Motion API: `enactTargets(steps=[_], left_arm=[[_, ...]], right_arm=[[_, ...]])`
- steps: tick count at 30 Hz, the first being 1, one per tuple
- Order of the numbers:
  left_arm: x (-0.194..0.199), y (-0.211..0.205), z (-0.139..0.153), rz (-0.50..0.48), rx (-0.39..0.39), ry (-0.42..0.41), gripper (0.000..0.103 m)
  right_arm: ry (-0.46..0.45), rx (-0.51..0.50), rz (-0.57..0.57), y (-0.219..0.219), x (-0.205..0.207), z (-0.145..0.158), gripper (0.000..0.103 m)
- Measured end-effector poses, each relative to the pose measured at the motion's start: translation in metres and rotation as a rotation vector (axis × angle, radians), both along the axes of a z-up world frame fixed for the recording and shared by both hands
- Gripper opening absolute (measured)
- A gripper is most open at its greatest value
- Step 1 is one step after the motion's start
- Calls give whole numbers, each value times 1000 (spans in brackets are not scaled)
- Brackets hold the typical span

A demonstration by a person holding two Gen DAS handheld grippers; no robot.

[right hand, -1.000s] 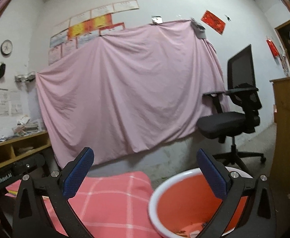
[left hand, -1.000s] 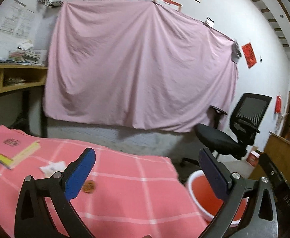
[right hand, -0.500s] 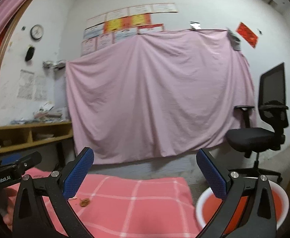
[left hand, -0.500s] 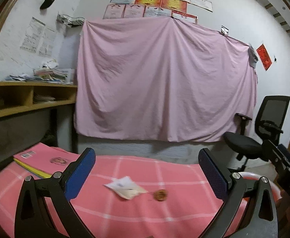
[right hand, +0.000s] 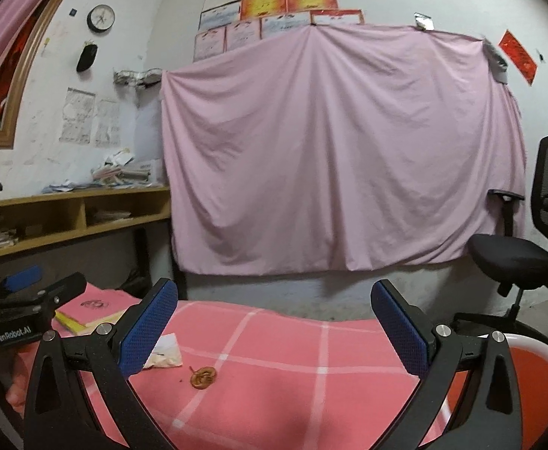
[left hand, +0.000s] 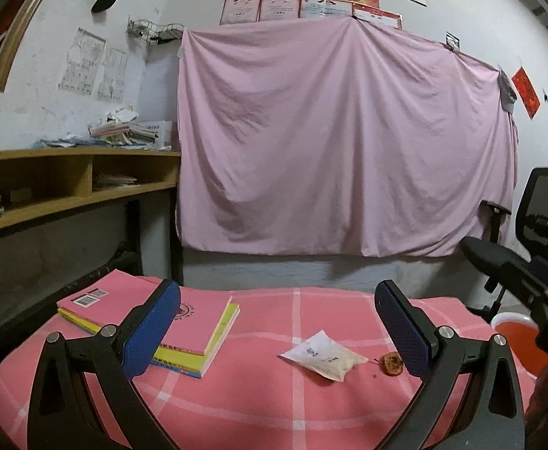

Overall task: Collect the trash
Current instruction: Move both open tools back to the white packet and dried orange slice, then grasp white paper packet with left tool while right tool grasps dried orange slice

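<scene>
A white crumpled packet (left hand: 323, 355) lies on the pink checked tablecloth (left hand: 259, 397), with a small brown round scrap (left hand: 392, 363) just right of it. My left gripper (left hand: 277, 328) hovers open above the cloth, short of both, nothing between its fingers. In the right wrist view the packet (right hand: 165, 354) peeks out behind the left finger and the brown scrap (right hand: 202, 377) lies nearer the middle. My right gripper (right hand: 274, 328) is open and empty above the cloth. An orange basin with a white rim (right hand: 532, 378) sits low at the table's right end.
A stack of pink and yellow books (left hand: 184, 328) lies on the cloth's left. Wooden shelves (left hand: 68, 183) with papers stand on the left, a pink sheet (left hand: 341, 142) covers the far wall, a black office chair (right hand: 529, 255) stands right. The left gripper's body (right hand: 15, 318) shows at the right view's left edge.
Both views have swung left, away from the basin and over the table. The packet, scrap and books now sit in front of the left gripper. Both grippers stayed open.
</scene>
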State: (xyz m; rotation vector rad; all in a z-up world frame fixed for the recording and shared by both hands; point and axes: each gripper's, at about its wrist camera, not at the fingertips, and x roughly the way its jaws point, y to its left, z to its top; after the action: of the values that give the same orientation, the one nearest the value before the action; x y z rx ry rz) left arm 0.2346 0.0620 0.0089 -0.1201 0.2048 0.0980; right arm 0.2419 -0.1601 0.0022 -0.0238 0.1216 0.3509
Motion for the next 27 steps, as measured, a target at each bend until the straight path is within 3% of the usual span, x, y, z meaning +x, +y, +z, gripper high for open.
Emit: enactTargets(steps=[3,4,6,7,9,11,13,14,18,21,23,27], left_arm=[[3,5,1,-20,-2,7,101],[7,7,1,-30,4,25,101],[18,7,-1,-52,13,81,99],[26,7,-4,-62,10,124,95],[36,7,-9,-83,-2,182,77],[47,8,-15,-106,-18,254,72],[55,12,-20,-132,-55,300,67],[58,14,-22,-142,-75,320,64],[69,22,-31,-181,-160,397,56],[76,23,-38,-220,-214,451,54],[79,23,-39,-254,-237,473,54],[84,20,-38,-326,-278,514,54]], right_arm=[[32,-9,26,5,7,-3,96],[59,-19,46,8,13,-5,88],[133,-50,77,14,26,-10,84],[194,-71,107,20,36,-15,84],[291,-100,157,28,51,-23,82],[381,-132,192,37,64,-32,69],[440,-161,213,42,70,-39,62],[456,-170,225,44,71,-41,57],[489,-221,273,54,66,-46,54],[518,-284,290,66,62,-53,49],[549,-319,291,72,66,-59,36],[561,-312,291,69,67,-59,26]])
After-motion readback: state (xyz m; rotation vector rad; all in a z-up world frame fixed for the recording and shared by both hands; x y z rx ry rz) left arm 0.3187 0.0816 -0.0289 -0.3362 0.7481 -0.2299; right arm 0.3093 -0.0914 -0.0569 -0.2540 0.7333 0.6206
